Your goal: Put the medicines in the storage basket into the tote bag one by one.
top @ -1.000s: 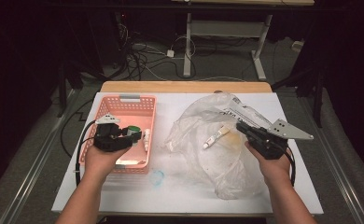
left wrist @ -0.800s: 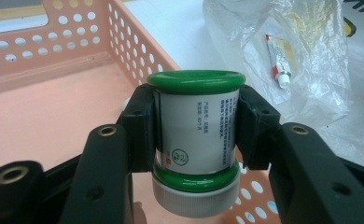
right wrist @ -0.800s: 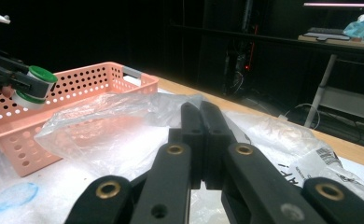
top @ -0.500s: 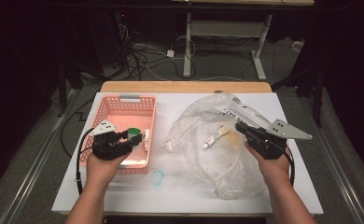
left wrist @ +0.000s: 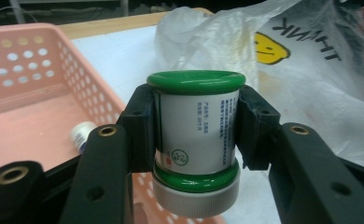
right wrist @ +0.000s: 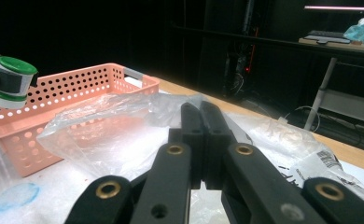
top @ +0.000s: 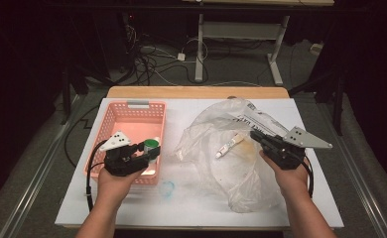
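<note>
Lab, cable tangle (top: 152, 62), dark desk frames (top: 236, 29)

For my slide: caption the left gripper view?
Left gripper clamps a green-capped jar above the pink basket.

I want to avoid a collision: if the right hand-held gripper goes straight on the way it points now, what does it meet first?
Most likely the clear plastic bag: the right hand-held gripper, jaws shut, already lies over its crumpled film. The pink basket stands farther along that line, though depth is unclear.
</note>
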The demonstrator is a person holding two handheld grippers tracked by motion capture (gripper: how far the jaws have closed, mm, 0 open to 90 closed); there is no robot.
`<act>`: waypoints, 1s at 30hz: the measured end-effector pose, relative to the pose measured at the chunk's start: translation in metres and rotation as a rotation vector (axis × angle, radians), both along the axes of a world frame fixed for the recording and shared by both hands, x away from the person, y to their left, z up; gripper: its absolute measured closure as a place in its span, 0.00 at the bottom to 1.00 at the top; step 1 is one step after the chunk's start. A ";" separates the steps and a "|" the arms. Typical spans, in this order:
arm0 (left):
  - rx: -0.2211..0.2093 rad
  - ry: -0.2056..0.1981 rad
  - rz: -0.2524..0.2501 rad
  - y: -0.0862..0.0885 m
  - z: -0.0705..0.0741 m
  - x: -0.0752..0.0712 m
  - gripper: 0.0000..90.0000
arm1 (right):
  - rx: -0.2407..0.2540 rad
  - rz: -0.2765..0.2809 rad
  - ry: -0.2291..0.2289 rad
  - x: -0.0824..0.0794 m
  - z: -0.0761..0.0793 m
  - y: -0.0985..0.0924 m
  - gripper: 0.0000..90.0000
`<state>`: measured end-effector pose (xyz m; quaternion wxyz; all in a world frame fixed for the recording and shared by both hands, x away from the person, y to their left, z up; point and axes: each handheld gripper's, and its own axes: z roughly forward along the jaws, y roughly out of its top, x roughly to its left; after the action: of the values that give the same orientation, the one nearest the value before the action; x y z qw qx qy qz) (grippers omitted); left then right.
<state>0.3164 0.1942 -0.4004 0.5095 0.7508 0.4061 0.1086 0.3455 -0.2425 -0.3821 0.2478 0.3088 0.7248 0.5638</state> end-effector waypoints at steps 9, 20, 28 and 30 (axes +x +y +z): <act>-0.021 -0.021 -0.052 -0.016 0.009 -0.008 0.60 | -0.001 0.007 -0.002 0.000 0.000 0.001 1.00; -0.011 -0.022 -0.113 -0.039 0.007 -0.013 0.60 | 0.006 0.006 -0.003 -0.001 0.001 0.000 1.00; -0.001 -0.035 -0.165 -0.058 0.009 -0.019 0.59 | 0.007 0.008 -0.005 -0.001 0.001 0.000 1.00; -0.002 -0.037 -0.171 -0.063 0.009 -0.019 0.60 | 0.008 0.010 -0.002 -0.001 0.002 0.000 1.00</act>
<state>0.2971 0.1317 -0.3913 0.5252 0.7800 0.3313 0.0784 0.3442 -0.2424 -0.3806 0.2448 0.3056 0.7237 0.5683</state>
